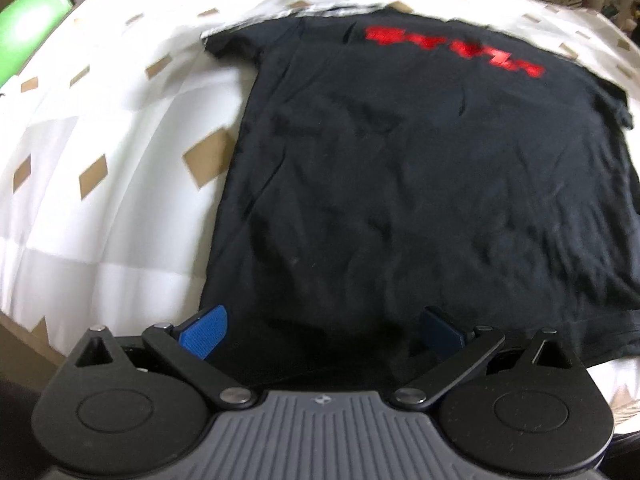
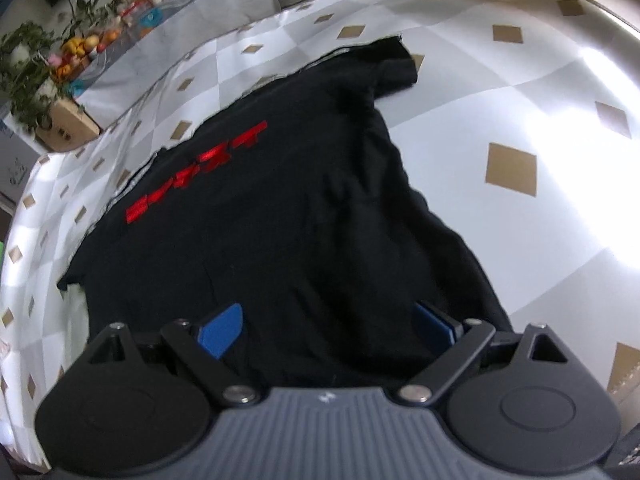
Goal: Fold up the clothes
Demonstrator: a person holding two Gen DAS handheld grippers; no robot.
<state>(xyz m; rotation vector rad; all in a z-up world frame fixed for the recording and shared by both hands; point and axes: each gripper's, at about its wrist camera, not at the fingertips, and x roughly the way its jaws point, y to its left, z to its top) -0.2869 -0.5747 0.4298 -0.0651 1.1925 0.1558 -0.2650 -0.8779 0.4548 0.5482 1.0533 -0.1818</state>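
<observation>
Because the black T-shirt (image 1: 420, 184) is thin knit cloth, it likely weighs little, sags wherever it is unsupported and creases easily, so it should need a hold at two points at once to stay square. It lies spread flat on a white bedspread (image 1: 100, 208) with tan diamonds, red lettering (image 1: 456, 50) up near the far shoulders, both short sleeves out to the sides and only small wrinkles across the body. The left gripper (image 1: 322, 330) hangs over the near hem toward the shirt's left edge, its blue fingers (image 1: 208, 332) spread wide with nothing between them. The right gripper (image 2: 330, 330) is over the near hem toward the right edge, jaws likewise wide apart and empty. Good pinch points look to be the hem corners or the shoulder seams, where doubled cloth gives the pads more to bite. On a soft bedspread a deep pinch could catch the cover too.
</observation>
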